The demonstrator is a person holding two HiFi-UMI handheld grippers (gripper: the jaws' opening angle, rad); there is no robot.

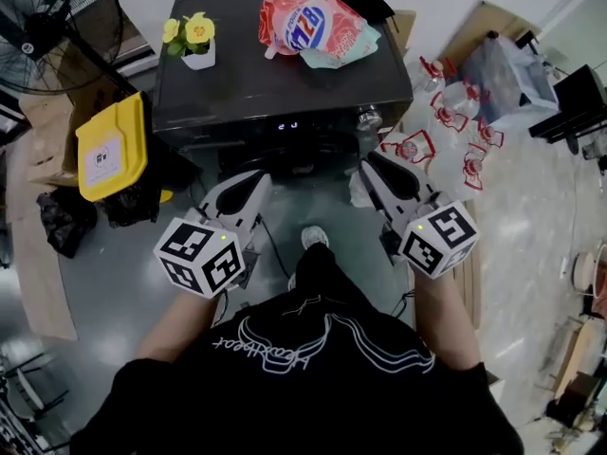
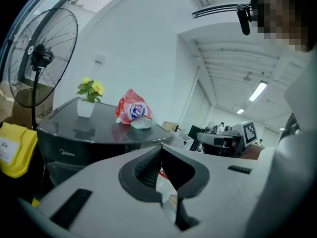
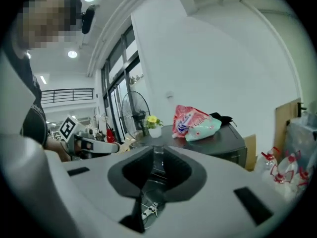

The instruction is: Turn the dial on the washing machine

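Observation:
The black washing machine (image 1: pixel 275 93) stands ahead of me, with its silver dial (image 1: pixel 370 118) at the right end of the front panel. My left gripper (image 1: pixel 258 180) hangs in the air in front of the machine's door, jaws closed tip to tip with nothing in them (image 2: pixel 159 150). My right gripper (image 1: pixel 372 163) is held below and just in front of the dial, apart from it. Its jaws (image 3: pixel 157 155) stand nearly together with a slim gap and nothing between them. The dial itself is not visible in either gripper view.
On the machine's top lie a red detergent bag (image 1: pixel 308 17) and a small pot of yellow flowers (image 1: pixel 194 45). A floor fan (image 1: pixel 57 27) and a yellow bin (image 1: pixel 112 148) stand to the left. Clear bags with red print (image 1: pixel 446 131) are piled to the right.

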